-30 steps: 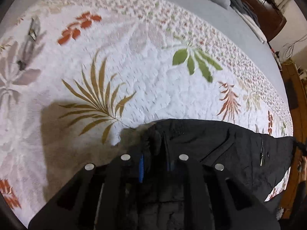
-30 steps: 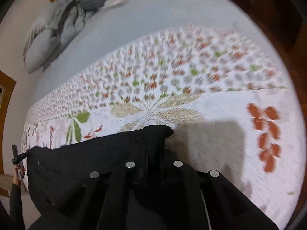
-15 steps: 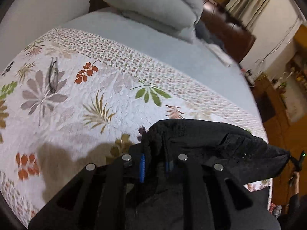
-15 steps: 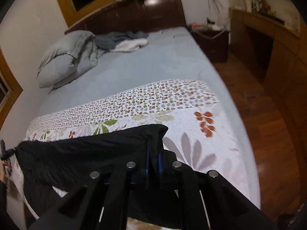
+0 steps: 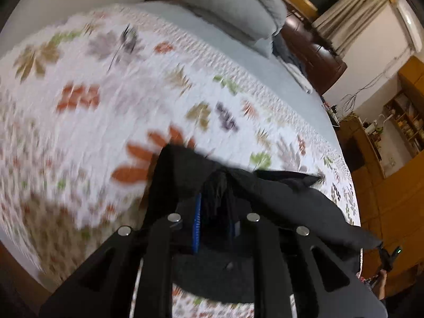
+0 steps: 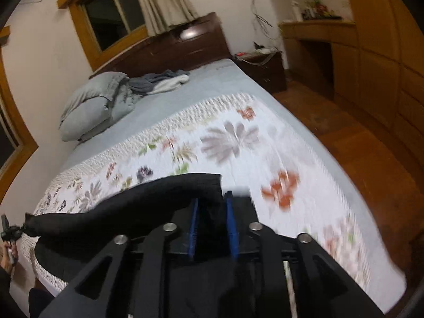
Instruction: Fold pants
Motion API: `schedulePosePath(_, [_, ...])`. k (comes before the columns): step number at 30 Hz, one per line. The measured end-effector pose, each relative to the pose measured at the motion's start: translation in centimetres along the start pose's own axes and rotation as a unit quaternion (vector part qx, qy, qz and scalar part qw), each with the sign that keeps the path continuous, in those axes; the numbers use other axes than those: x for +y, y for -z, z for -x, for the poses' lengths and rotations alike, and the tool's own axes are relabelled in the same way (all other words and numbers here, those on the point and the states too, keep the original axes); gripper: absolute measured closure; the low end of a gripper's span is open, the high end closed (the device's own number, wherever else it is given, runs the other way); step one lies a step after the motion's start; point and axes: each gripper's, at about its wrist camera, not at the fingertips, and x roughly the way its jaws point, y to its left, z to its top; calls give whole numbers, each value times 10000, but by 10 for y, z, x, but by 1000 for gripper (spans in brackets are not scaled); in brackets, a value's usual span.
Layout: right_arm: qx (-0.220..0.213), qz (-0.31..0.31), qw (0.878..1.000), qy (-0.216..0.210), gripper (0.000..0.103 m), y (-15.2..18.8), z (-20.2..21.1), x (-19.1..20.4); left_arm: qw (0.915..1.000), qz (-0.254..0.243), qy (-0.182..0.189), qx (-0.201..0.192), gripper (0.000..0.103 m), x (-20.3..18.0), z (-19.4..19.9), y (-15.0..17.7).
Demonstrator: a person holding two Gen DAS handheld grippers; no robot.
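The black pants (image 5: pixel 286 198) hang stretched between my two grippers above the bed. My left gripper (image 5: pixel 214 198) is shut on one end of the pants; bunched black cloth sits between its blue pads. My right gripper (image 6: pixel 212 201) is shut on the other end (image 6: pixel 148 198). In the right wrist view the cloth runs left to the left gripper (image 6: pixel 10 232), small at the left edge. In the left wrist view the right gripper (image 5: pixel 389 254) shows small at the right edge.
A white floral quilt (image 6: pixel 238 143) covers the near half of the bed over a grey-blue sheet (image 6: pixel 201 90). A grey pillow (image 6: pixel 92 106) and piled clothes (image 6: pixel 161 80) lie by the dark headboard. A nightstand (image 6: pixel 265 65), wooden cabinets (image 6: pixel 371 53) and wood floor (image 6: pixel 357 143) are to the right.
Both grippers have lifted and pulled back with the pants, which have risen off the quilt. More of the room and headboard is in view.
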Motion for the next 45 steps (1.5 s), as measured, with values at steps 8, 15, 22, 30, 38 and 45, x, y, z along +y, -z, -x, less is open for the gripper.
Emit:
schedulePosePath(8, [589, -878, 9938, 333, 24, 88, 15, -23, 9911, -315, -1294, -12, 29, 29, 16, 53])
schedulePosePath(15, [336, -2690, 9580, -939, 21, 118, 25, -33, 9900, -85, -1116, -855, 11, 6, 72, 77])
schedulePosePath(22, [463, -3281, 9320, -1468, 21, 127, -24, -13, 9991, 195, 308, -207, 8, -47, 31, 104])
schedulePosePath(30, [614, -3461, 9278, -1252, 22, 133, -45, -4, 9949, 963, 180, 233, 8, -31, -24, 117])
schedulePosePath(38, [548, -3722, 9169, -1330, 21, 134, -48, -14, 9898, 1372, 383, -25, 30, -21, -35, 97])
schedulePosePath(45, [545, -3500, 9272, -1222, 99, 126, -47, -9, 9940, 1072, 171, 136, 93, -37, -33, 84])
